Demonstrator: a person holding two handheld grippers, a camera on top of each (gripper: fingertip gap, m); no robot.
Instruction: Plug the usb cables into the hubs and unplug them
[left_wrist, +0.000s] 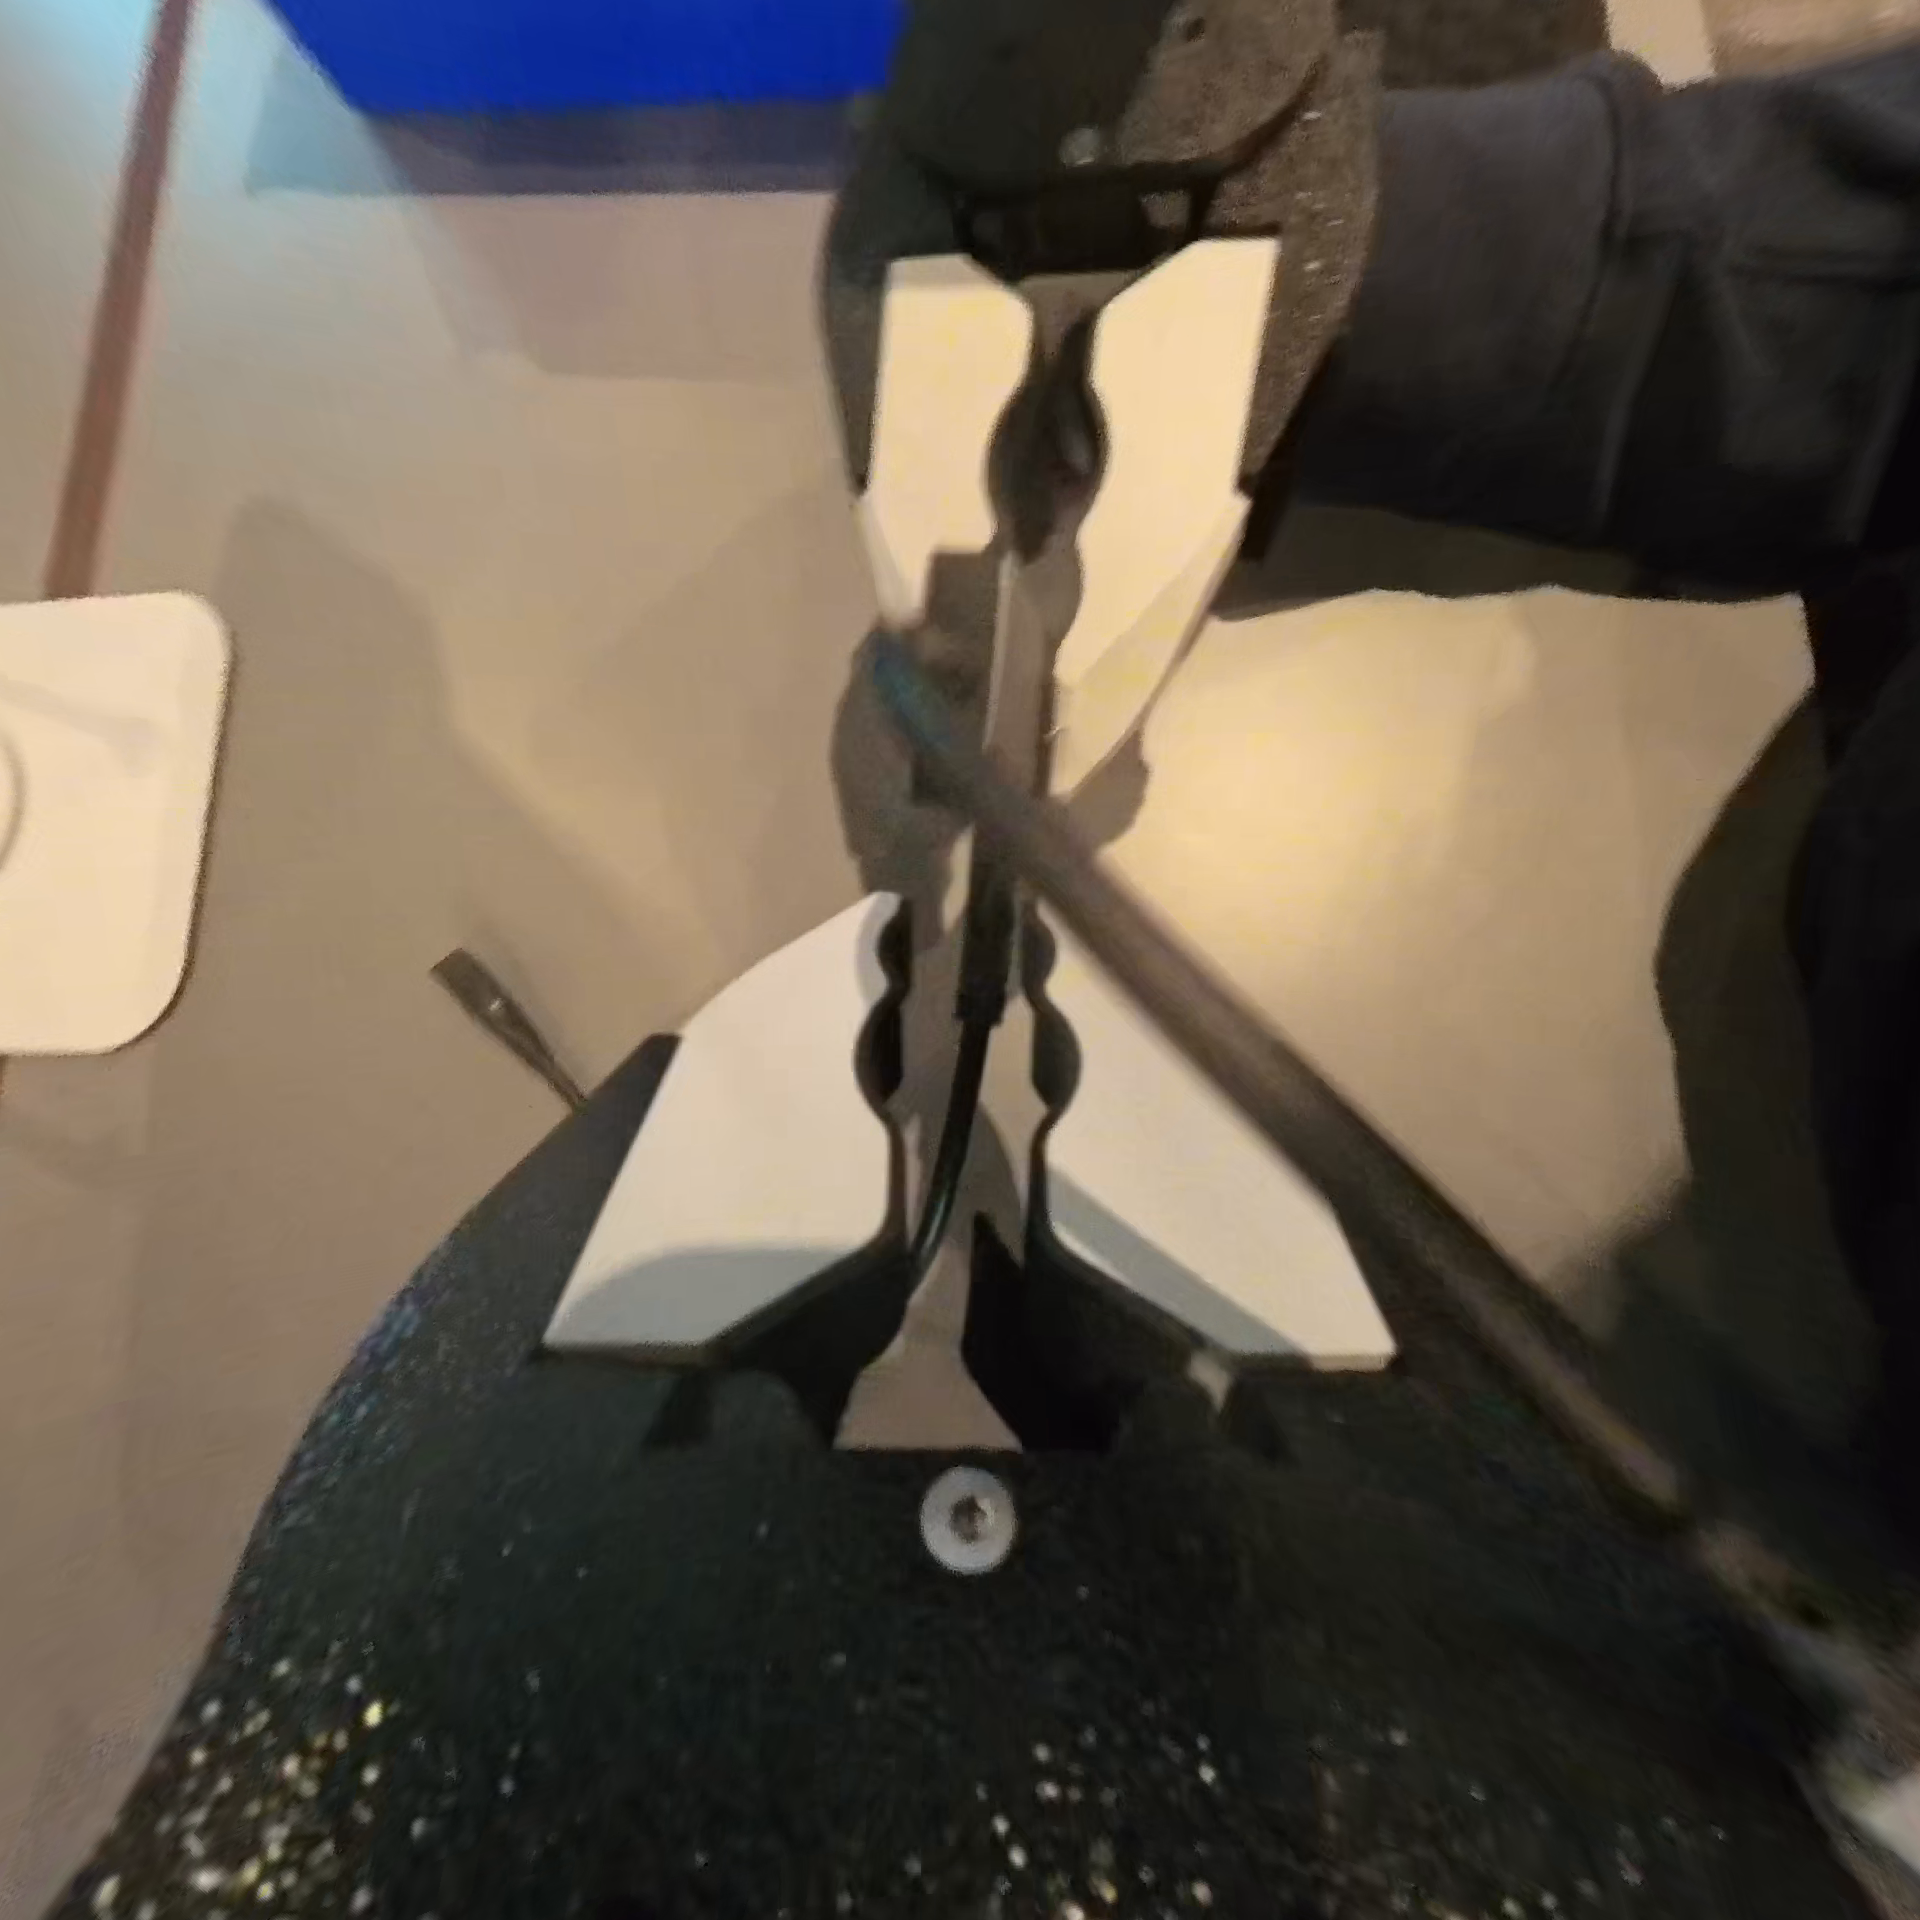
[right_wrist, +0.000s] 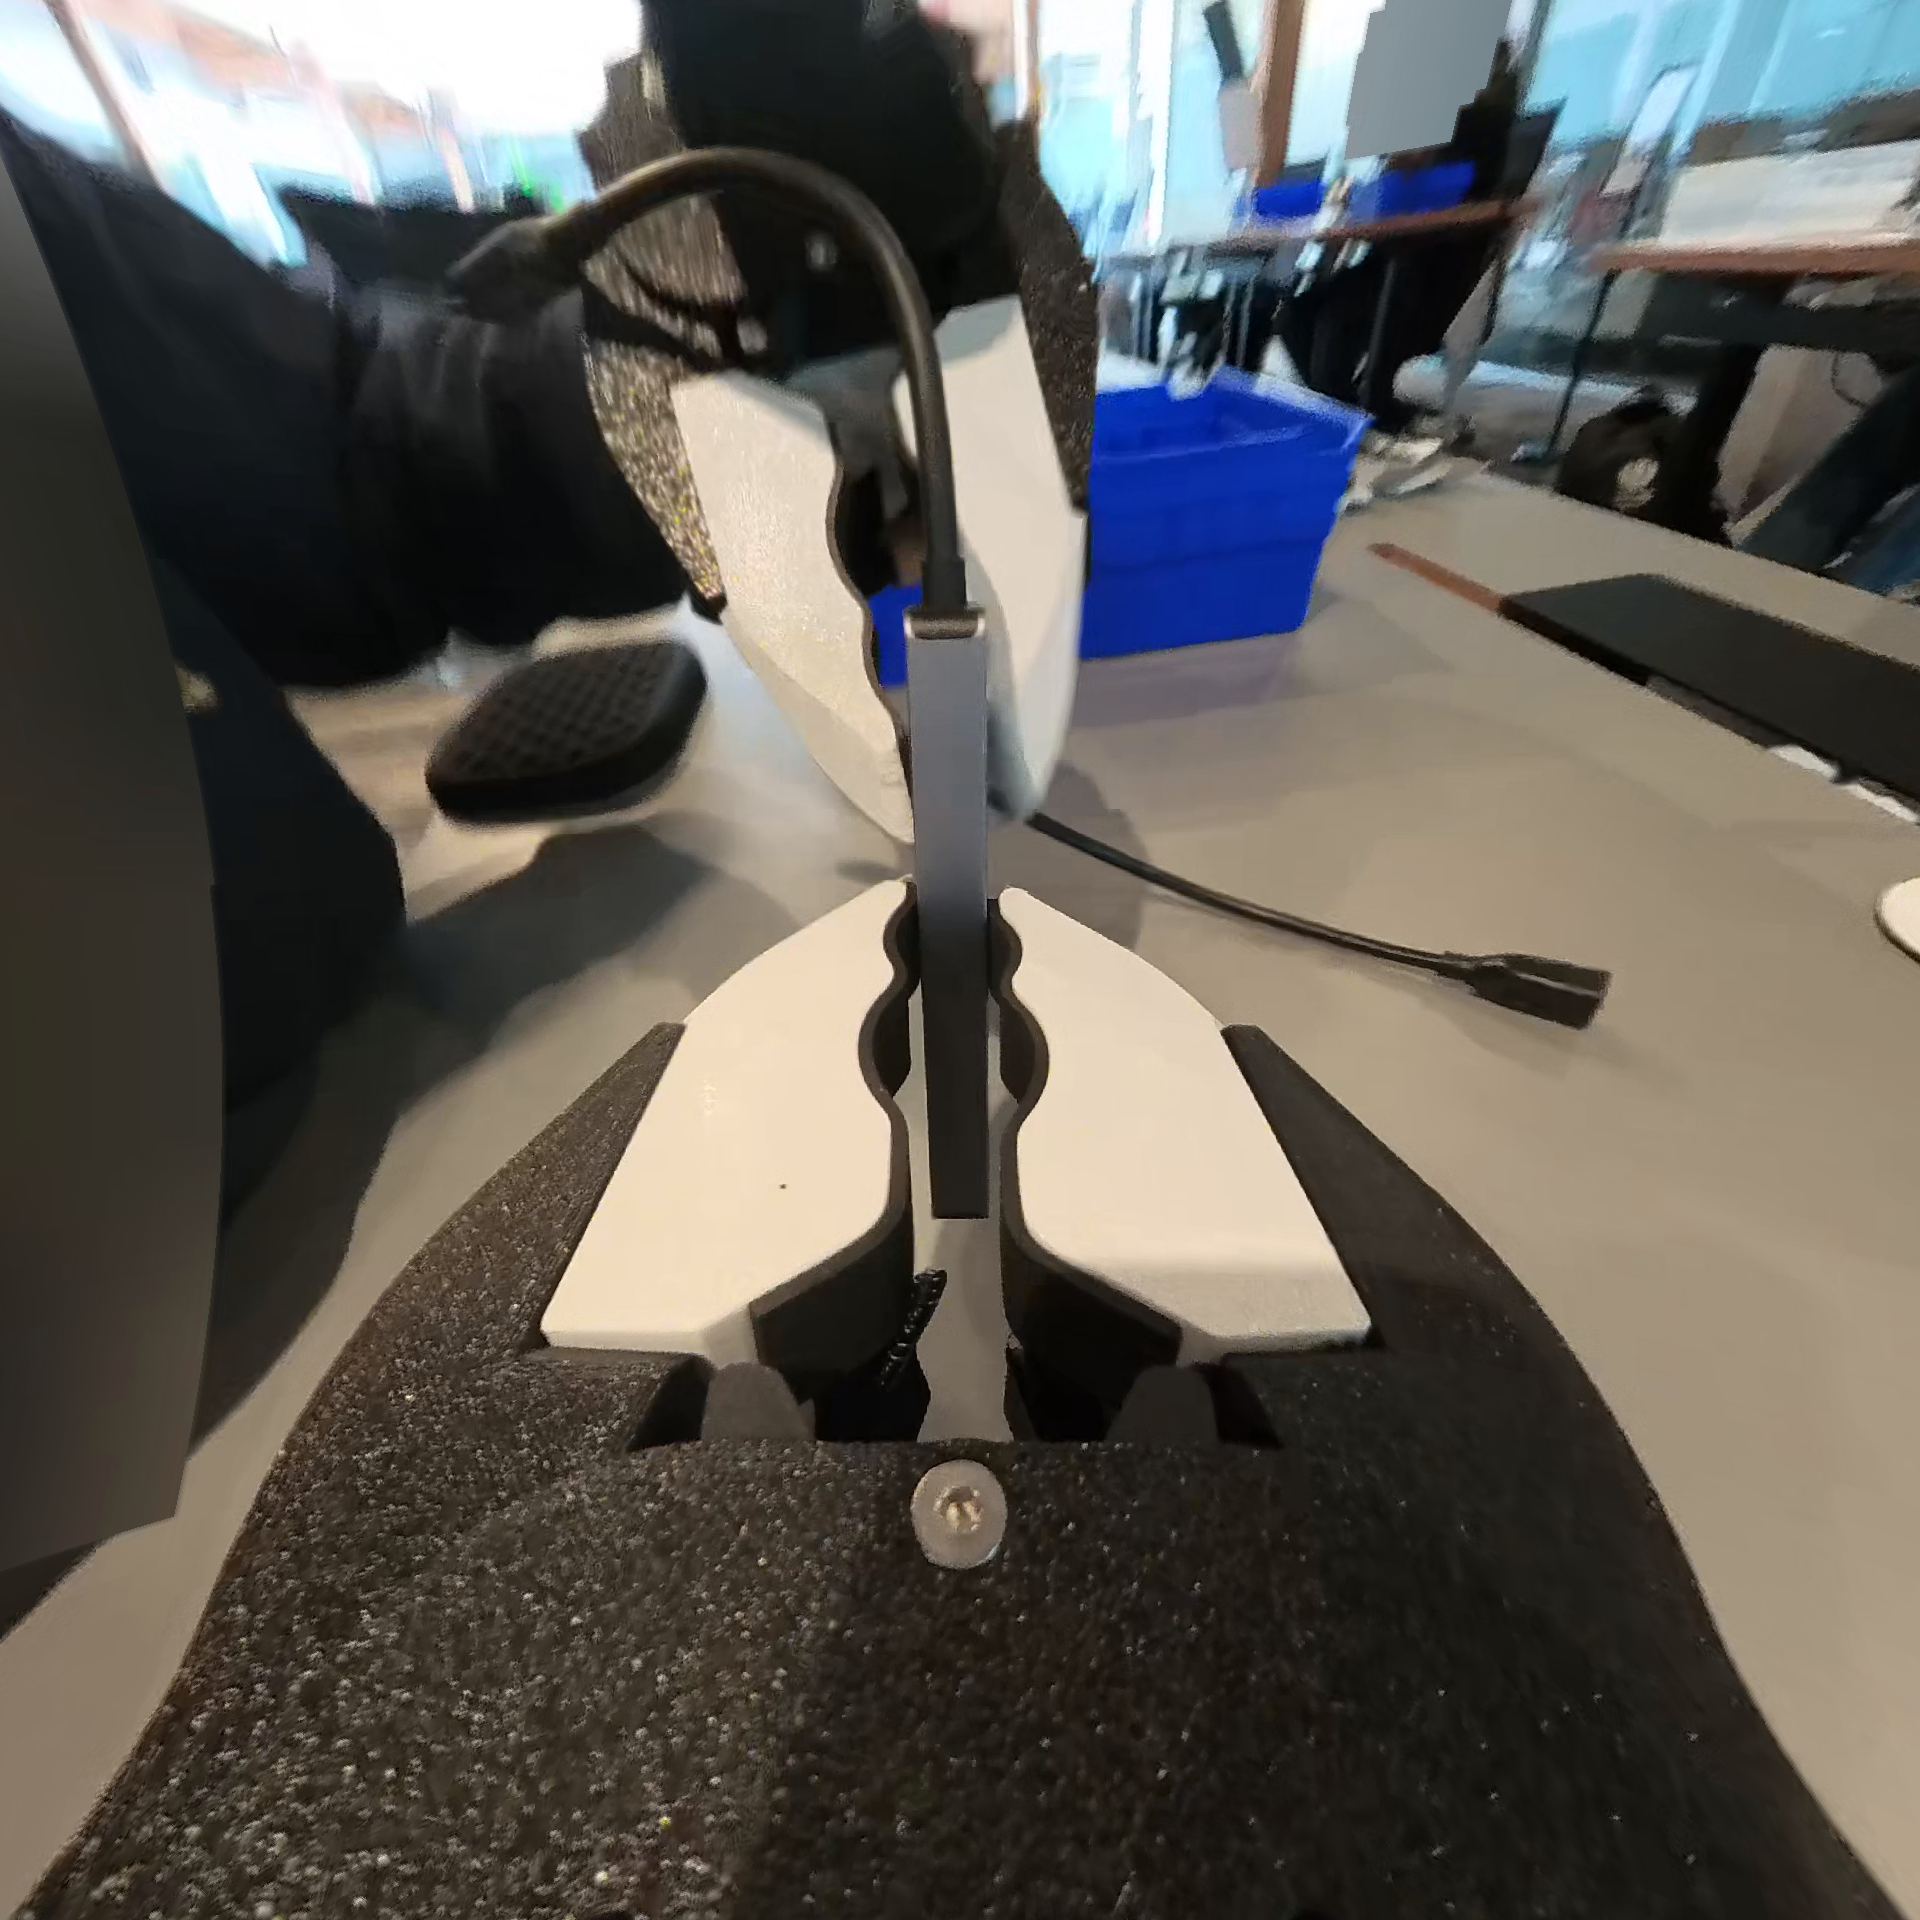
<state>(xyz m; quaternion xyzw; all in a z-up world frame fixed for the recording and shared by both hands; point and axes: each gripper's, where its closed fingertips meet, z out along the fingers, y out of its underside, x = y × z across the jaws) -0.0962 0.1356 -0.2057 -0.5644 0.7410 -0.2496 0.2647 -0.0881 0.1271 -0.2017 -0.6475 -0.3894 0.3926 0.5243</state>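
My right gripper (right_wrist: 951, 914) is shut on a slim grey usb hub (right_wrist: 945, 790), held edge-on above the table. The hub's own black cable (right_wrist: 914, 312) arcs up from its far end. My left gripper (left_wrist: 971, 914) is shut on the black plug of a usb cable (left_wrist: 982, 987), pointed at the hub (left_wrist: 1013, 665). The blur hides whether the plug is seated. The right gripper (left_wrist: 997, 675) faces mine from the top of the left wrist view. The left gripper (right_wrist: 935, 665) straddles the hub in the right wrist view. The cable's free end (right_wrist: 1527, 987) lies on the table.
A blue bin (right_wrist: 1195, 520) stands behind the grippers on the grey table (right_wrist: 1455, 1143). A black mesh pad (right_wrist: 561, 738) lies at the left and a black flat slab (right_wrist: 1714, 665) at the right. A white rounded pad (left_wrist: 94, 810) lies left of the grippers. A dark sleeve (left_wrist: 1610, 343) comes in from the right.
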